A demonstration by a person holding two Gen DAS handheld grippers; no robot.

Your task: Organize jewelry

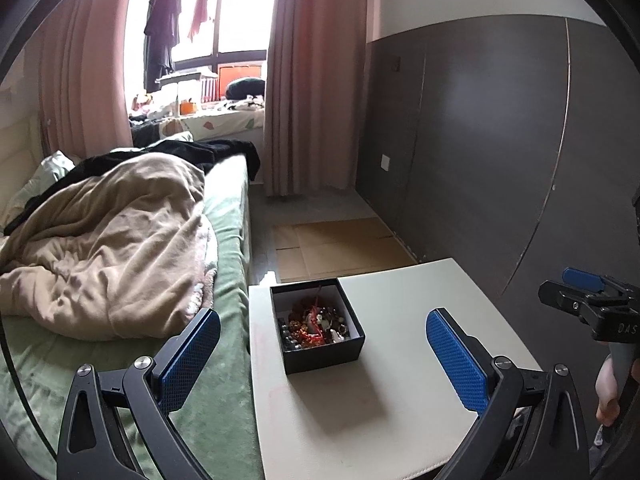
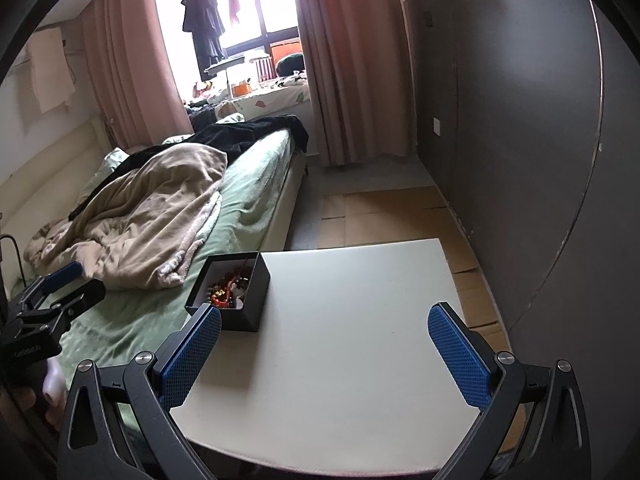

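A black open box (image 1: 320,354) with a tangle of red, gold and dark beaded jewelry (image 1: 314,326) stands at the far left corner of a white table (image 1: 400,400). The box also shows in the right wrist view (image 2: 246,304), with the jewelry (image 2: 228,294) inside. My left gripper (image 1: 322,354) is open, held above the table's near side with the box between its blue pads. My right gripper (image 2: 324,354) is open and empty over the table (image 2: 340,360), the box just beyond its left pad. Each gripper shows at the edge of the other's view (image 1: 584,292) (image 2: 56,292).
A bed (image 1: 120,280) with a green sheet and a beige blanket (image 1: 112,248) runs along the table's left edge. A dark wall panel (image 1: 500,140) stands to the right. Flattened cardboard (image 1: 336,248) lies on the floor beyond the table. Pink curtains (image 1: 316,80) frame a window.
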